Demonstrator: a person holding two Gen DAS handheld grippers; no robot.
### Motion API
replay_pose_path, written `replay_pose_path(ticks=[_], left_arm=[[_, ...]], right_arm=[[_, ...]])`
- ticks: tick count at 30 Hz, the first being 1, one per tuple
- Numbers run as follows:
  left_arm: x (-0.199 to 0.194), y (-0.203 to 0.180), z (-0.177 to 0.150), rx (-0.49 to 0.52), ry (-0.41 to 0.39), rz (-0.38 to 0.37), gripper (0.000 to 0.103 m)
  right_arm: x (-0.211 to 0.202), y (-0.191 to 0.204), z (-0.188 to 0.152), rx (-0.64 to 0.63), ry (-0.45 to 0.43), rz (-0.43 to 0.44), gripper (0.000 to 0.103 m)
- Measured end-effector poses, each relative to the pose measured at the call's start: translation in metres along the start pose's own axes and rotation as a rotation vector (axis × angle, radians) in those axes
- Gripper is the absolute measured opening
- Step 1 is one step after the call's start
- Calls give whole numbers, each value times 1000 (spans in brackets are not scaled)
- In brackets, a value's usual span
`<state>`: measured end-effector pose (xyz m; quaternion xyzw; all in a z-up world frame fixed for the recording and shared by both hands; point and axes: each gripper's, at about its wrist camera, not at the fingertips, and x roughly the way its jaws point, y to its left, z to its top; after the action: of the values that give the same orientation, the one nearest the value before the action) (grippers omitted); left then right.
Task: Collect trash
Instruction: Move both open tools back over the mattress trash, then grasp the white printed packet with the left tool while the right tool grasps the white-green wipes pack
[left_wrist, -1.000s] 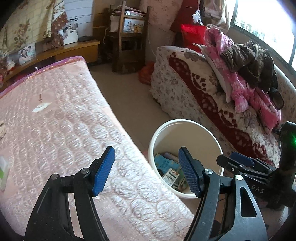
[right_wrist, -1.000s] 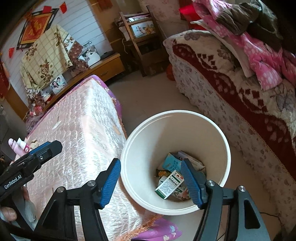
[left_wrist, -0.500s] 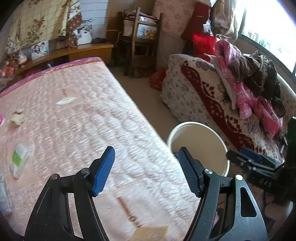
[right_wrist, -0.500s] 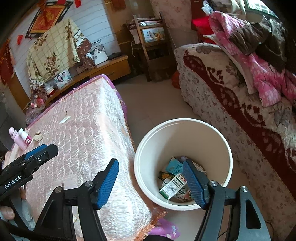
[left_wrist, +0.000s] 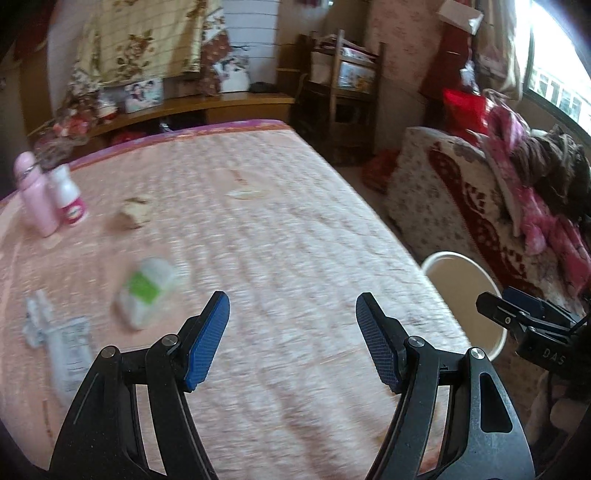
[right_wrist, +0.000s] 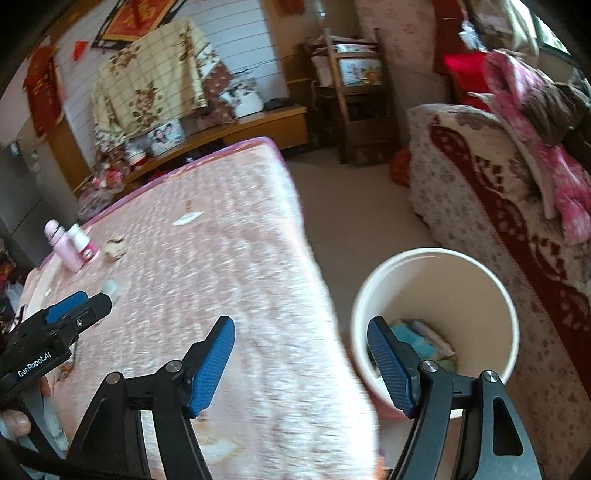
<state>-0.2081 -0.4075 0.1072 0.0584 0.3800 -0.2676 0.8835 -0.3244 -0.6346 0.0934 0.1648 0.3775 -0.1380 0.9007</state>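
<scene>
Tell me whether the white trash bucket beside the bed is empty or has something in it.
Not empty. The right wrist view looks down into the white bucket and shows packets and paper lying at its bottom; most of its depth remains unfilled.

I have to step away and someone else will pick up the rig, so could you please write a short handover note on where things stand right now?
Left gripper: open, nothing between its fingers, over the pink bed cover.
Right gripper: jaws opening, nothing between them, above the bed edge beside the white bucket.
Done: the bucket on the floor between the beds already holds several packets.
Left on the bed: a green-and-white packet, a white printed wrapper, a crumpled brownish scrap and a flat white scrap.
The pink bottle and the white bottle beside it stand upright; whether they are trash I cannot tell.
</scene>
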Motion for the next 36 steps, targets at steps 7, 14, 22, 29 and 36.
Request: replay_pose_path(ticks=[7,14,22,29,36], left_arm=[[-16,49,-11,-55,0,64,70],[-39,102,-24,-123,9,104,70],[-57,188,-55,-250,68,170,70],[-33,221,-69,-420,126,121,70],[7,218,-70,-418,175,152,70]], right_arm=[[17,59,-4,-79,24,72,74],[34,117,-11,-177,63,142,75],[59,171,-21,-264,119,240,76],[90,208,-16,-284,173,310,78],[105,227,-13,-306,191,316,79]])
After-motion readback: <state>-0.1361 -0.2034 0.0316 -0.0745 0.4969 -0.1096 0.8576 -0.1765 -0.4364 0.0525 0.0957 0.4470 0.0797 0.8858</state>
